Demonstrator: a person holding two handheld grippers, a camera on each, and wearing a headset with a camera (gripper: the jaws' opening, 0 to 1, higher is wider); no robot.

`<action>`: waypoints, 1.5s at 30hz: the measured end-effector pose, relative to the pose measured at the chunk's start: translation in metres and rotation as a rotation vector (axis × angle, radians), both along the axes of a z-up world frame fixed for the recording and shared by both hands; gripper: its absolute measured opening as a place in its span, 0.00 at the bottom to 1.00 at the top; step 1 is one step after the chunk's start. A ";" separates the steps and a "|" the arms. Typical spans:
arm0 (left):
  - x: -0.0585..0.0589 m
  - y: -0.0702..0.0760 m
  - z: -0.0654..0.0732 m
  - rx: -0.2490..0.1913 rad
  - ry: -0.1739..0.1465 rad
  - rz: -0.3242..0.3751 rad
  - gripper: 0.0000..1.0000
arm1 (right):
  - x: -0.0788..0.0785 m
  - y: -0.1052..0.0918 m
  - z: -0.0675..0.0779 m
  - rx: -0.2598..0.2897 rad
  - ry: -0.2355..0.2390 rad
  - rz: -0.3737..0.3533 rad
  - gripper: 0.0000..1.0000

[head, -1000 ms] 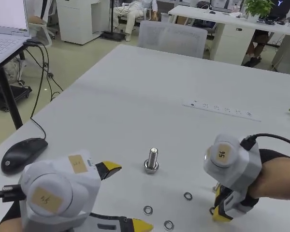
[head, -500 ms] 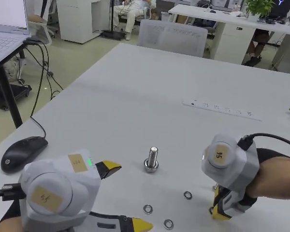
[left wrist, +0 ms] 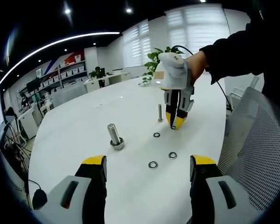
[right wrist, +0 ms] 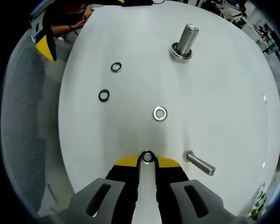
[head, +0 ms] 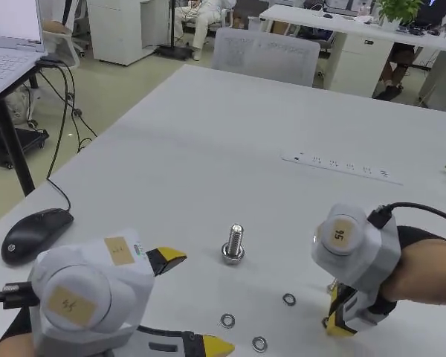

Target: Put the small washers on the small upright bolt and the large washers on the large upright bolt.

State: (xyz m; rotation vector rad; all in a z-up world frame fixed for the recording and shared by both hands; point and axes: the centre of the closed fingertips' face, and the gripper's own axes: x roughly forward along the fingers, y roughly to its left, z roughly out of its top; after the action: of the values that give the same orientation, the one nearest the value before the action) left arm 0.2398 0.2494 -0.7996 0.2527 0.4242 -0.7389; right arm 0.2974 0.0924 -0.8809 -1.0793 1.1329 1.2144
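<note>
Four washers are lying on the table (head: 208,149), and almost nothing is shifting over the last second.

Head view: the right gripper (head: 340,321) is staying low on the same spot, tips down at the tabletop. The left gripper (head: 193,301) is hanging at the near edge, released and carrying nothing. The large bolt (head: 234,245) is standing upright between the two. Three loose washers (head: 288,300) are lying exactly where they lay a second ago.

Left gripper view: its own jaws are standing wide apart with bare table between them. Beyond them, the right gripper is pointing straight down just beside the small bolt (left wrist: 159,113), which is upright and well apart from the large bolt.

Right gripper view: the jaws are drawn to a narrow gap, clenching the gripped washer (right wrist: 148,157) at the yellow tips. It seems to be sitting at table level, not yet raised. The small bolt is rising just beside the tips.

Reading: the pick is settling rather than lifting. No washer is yet travelling to a bolt. I cannot tell the gripped washer's size, so the target bolt is uncertain.
</note>
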 end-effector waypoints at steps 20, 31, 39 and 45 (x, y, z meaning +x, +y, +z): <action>0.000 0.000 0.000 -0.010 0.002 -0.002 0.72 | 0.003 -0.002 0.043 0.020 -0.026 -0.002 0.13; 0.000 0.000 0.000 -0.014 -0.001 -0.001 0.72 | 0.024 -0.009 0.072 0.042 -0.090 -0.034 0.13; 0.000 0.001 0.001 -0.013 -0.001 0.001 0.72 | 0.047 -0.011 0.081 0.041 -0.135 -0.049 0.13; 0.000 0.001 0.000 -0.016 0.001 0.003 0.72 | 0.048 -0.005 0.080 0.039 -0.133 -0.040 0.13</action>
State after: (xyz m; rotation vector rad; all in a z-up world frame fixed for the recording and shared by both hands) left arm 0.2403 0.2508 -0.7991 0.2371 0.4192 -0.7392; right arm 0.3457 0.0874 -0.8010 -1.0863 1.0198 1.1123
